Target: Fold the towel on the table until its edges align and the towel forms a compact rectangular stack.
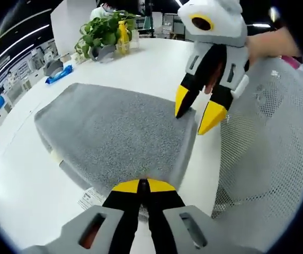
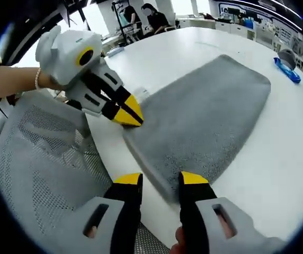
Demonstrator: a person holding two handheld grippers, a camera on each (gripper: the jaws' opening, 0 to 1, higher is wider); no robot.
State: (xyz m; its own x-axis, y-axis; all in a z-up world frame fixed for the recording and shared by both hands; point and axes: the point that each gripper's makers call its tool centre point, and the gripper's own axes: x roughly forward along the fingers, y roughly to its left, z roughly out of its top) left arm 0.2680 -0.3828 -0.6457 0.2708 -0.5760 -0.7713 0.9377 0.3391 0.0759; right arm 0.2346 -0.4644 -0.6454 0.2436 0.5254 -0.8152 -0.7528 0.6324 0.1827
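Note:
A grey towel (image 1: 114,132) lies folded flat on the white table (image 1: 19,174); in the right gripper view the towel (image 2: 204,121) stretches away toward the far right. My left gripper (image 1: 141,186) is shut on the towel's near edge, and it appears in the right gripper view (image 2: 128,116) pinching that corner. My right gripper (image 2: 161,179) is open, with the towel's other near corner lying between its jaws. In the left gripper view the right gripper (image 1: 198,110) hangs open over the towel's right edge.
A white mesh chair back (image 1: 268,148) (image 2: 45,159) stands close against the table's near side. A potted plant (image 1: 101,32), a yellow bottle (image 1: 123,37) and a blue object (image 1: 59,74) (image 2: 286,69) sit at the far edge. A white label (image 1: 90,200) pokes out under the towel.

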